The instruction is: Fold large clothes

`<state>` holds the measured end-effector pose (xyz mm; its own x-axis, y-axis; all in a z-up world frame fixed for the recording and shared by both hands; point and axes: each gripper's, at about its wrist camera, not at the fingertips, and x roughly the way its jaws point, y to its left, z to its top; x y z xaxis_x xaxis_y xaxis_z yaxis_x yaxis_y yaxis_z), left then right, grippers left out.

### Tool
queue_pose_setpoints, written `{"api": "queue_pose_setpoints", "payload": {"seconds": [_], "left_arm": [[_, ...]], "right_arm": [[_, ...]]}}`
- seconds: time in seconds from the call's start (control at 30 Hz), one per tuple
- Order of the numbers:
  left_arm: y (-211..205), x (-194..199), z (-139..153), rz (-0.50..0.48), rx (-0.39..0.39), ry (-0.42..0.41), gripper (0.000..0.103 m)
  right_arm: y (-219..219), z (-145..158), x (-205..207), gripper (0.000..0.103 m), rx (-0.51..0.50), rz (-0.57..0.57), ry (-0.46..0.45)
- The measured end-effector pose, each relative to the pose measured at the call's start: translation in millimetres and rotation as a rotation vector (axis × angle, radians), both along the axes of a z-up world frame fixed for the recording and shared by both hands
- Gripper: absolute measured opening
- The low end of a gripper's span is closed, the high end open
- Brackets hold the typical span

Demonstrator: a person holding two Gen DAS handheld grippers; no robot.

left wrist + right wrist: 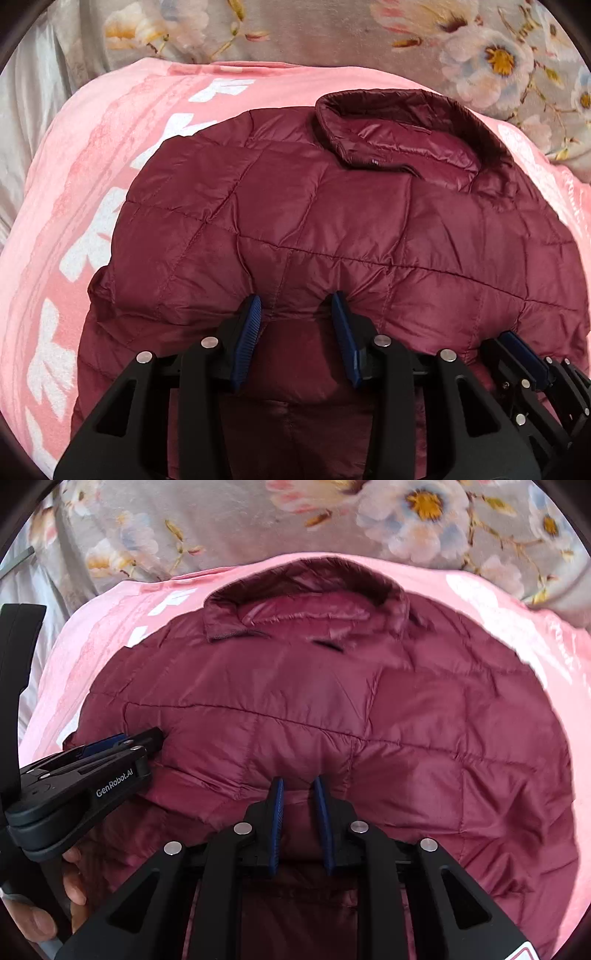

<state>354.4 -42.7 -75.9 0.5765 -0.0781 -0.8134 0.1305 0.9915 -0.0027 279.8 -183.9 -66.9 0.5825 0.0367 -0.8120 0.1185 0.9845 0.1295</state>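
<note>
Left gripper jaws parted, right gripper jaws narrow, both straddling folded jacket hem, not pinching; collar at twelve o'clock; withdraw straight, avoid snagging fabric.

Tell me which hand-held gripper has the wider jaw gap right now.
The left hand-held gripper: its blue pads stand well apart over the maroon puffer jacket. The right hand-held gripper shows only a narrow gap.

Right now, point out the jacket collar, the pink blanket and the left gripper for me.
jacket collar (399, 122), left wrist view, on its dark outer rim.
pink blanket (92, 177), left wrist view, on bare fabric left of the jacket.
left gripper (297, 306), left wrist view, midway between its blue fingertips.
</note>
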Motion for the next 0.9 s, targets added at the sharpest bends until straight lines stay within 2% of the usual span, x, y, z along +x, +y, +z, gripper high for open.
{"api": "queue_pose_setpoints", "payload": {"seconds": [0.2,0.3,0.5,0.6,0.7,0.77,0.83,0.9], "left_arm": [[-5.8,-10.1,-7.9,-0.008,0.045,-0.079,0.038],[-7.4,-10.1,-8.6,-0.007,0.052,-0.094,0.038],[-12.8,-12.1,-9.0,-0.007,0.09,-0.111,0.039],[-9.9,-12.9,-7.3,-0.003,0.072,-0.114,0.039],[11.8,-16.9,7.5,0.013,0.016,-0.107,0.04],[34.2,-19.7,20.7,0.044,0.005,-0.128,0.04],[65.8,-17.9,28.7,0.102,0.001,-0.127,0.041],[89.9,-11.9,25.9,0.148,0.001,-0.103,0.041]], "right_arm": [[7.6,-7.9,-4.8,0.017,-0.054,-0.001,-0.037],[9.8,-8.5,-5.8,0.017,-0.089,-0.001,-0.046],[9.4,-10.1,-3.2,0.017,-0.09,-0.003,-0.047],[10.6,-10.5,-3.4,0.017,-0.099,-0.003,-0.047],[2.4,-2.2,-11.5,0.014,-0.062,-0.027,-0.079],[-11.6,9.7,-25.9,0.014,-0.078,-0.078,-0.117],[-24.6,11.5,-35.0,0.014,-0.104,-0.117,-0.103],[-40.5,5.1,-42.2,0.014,-0.075,-0.148,-0.066]]}}
